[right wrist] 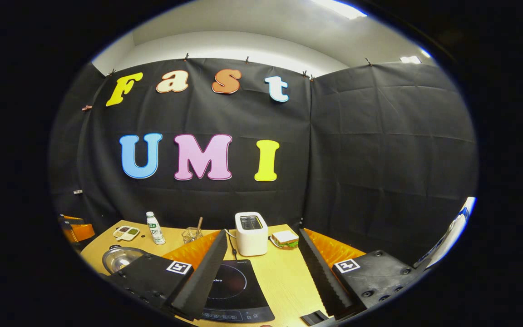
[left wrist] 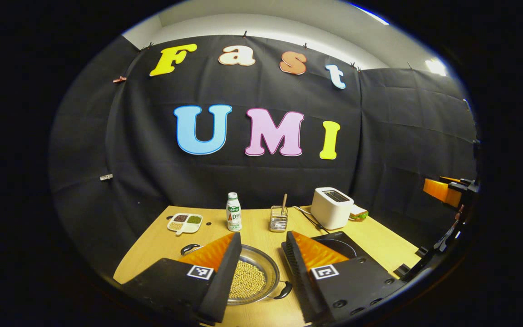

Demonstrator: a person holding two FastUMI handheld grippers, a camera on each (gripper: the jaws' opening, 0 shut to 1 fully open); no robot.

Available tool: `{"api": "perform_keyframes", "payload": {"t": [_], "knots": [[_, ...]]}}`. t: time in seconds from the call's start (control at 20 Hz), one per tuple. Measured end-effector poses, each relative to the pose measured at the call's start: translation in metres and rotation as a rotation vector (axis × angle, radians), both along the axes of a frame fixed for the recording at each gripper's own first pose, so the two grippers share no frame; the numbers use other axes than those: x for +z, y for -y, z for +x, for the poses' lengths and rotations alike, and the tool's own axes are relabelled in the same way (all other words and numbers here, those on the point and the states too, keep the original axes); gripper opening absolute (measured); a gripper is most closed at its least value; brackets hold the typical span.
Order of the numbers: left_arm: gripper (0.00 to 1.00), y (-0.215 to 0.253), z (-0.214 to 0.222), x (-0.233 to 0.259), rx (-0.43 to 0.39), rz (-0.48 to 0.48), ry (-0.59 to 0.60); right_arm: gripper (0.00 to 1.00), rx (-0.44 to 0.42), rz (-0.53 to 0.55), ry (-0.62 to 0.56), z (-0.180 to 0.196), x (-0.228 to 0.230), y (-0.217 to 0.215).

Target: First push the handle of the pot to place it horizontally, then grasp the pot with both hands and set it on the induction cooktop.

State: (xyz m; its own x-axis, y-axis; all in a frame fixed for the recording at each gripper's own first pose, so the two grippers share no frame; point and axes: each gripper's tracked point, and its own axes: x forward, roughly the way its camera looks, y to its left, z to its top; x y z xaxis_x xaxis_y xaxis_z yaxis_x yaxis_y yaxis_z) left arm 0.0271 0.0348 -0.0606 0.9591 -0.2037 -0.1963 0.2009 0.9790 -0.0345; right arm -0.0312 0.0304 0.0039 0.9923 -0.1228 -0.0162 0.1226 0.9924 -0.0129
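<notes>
Left gripper: from my left gripper view, the left gripper hangs over the near part of the table with its jaws spread wide and nothing between them; the pot sits in the gap at 12 o'clock, apart from both fingers.
Right gripper: in my right gripper view, the right gripper is also spread open and holds nothing. It is above the table with the cooktop between its fingers, toward the 9 o'clock finger.
Pot: the pot stands on the wooden table, a shallow metal pan filled with pale beans. One dark handle points to about 10 o'clock and the other, at the opposite rim, to about 4 o'clock, so they lie on a slant. In the right gripper view I see the pot at 9 o'clock, left of the cooktop and not on it.
Induction cooktop: the induction cooktop is a black slab lying flat near the table's front edge, with nothing on it. In the left gripper view the cooktop sits at 3 o'clock from the pot, just beside it.
Back of table: a white toaster stands at 12 o'clock from the cooktop, with a sandwich on a plate at its 3 o'clock. Farther left are a wire holder, a white bottle and a divided dish of grains.
</notes>
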Motion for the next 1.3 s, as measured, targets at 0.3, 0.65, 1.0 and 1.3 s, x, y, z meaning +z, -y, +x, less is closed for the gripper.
{"api": "perform_keyframes", "payload": {"t": [0.3,0.65,1.0,1.3], "knots": [[0.32,-0.010,-0.005,-0.018,-0.008,-0.015,-0.058,0.98,-0.018,0.002,-0.015,-0.005,-0.006,0.002],[0.05,-0.028,-0.023,-0.041,0.015,-0.039,-0.109,0.98,0.032,-0.030,-0.039,-0.001,-0.010,-0.014],[0.05,-0.030,-0.044,-0.094,0.005,-0.064,-0.291,0.98,0.090,-0.030,-0.042,0.020,-0.010,-0.024],[0.05,-0.019,-0.056,-0.157,-0.019,0.016,-0.426,0.98,0.122,-0.014,-0.042,0.043,-0.015,-0.020]]}}
